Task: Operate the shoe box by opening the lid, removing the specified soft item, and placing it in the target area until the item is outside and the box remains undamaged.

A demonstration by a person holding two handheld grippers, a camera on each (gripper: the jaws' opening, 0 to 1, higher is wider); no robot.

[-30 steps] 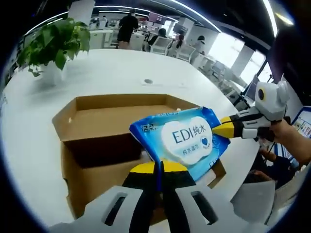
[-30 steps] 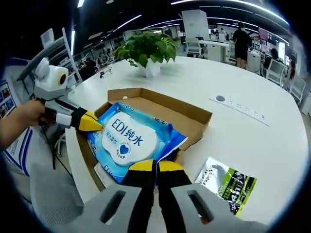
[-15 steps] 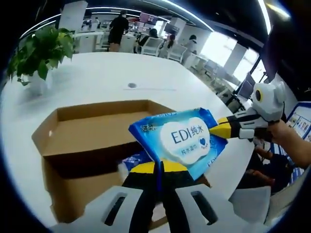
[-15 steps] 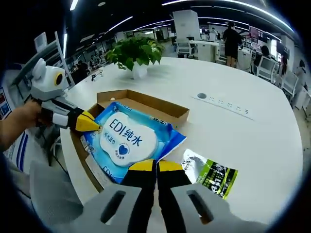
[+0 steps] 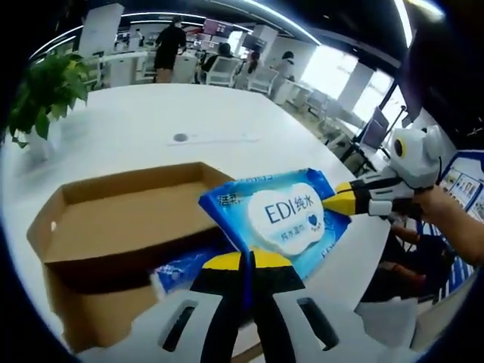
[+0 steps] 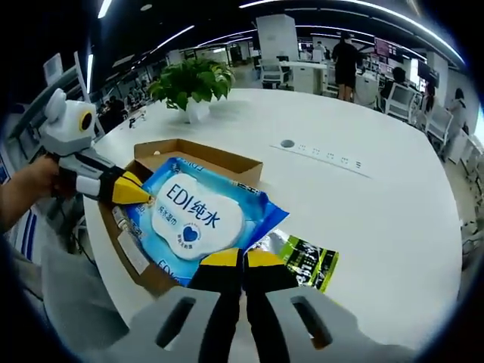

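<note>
Two grippers hold one blue pack of wet wipes (image 5: 283,223) in the air above an open cardboard shoe box (image 5: 113,227) on a white table (image 6: 378,204). The left gripper (image 5: 248,261) and the right gripper (image 6: 243,261) each have their jaws closed on opposite edges of the pack. A green packet (image 6: 299,257) lies on the table beside the box.

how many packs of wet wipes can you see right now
2: one blue EDI wet wipes pack held above the cardboard box by both hand-held grippers, another blue pack lying inside the box beneath it. More may be hidden underneath.
</note>
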